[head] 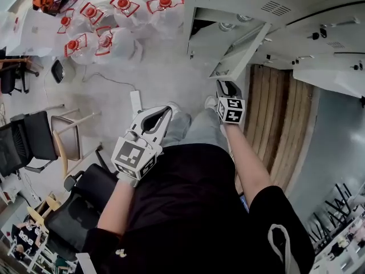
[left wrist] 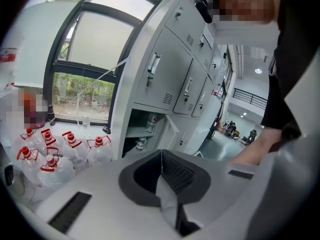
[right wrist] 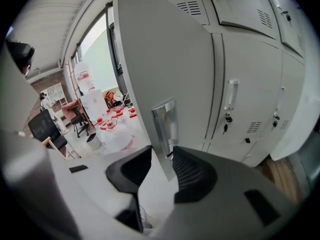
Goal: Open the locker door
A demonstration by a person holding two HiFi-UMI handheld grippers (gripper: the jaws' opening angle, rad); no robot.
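Swinging stage: your right gripper [right wrist: 160, 156] jaws clamp the locker door [right wrist: 165, 59] edge below its handle [right wrist: 166, 124]; door stands part-open. Left gripper [left wrist: 161, 154] jaws clenched, empty. Going wider means following the hinge arc.

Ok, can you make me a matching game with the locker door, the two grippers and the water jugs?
1 locker door
2 left gripper
3 right gripper
4 water jugs

A red caps, on the floor
B jaws together, holding nothing
C standing open
D clamped on the door's edge

Pairs: 1-C, 2-B, 3-D, 4-A
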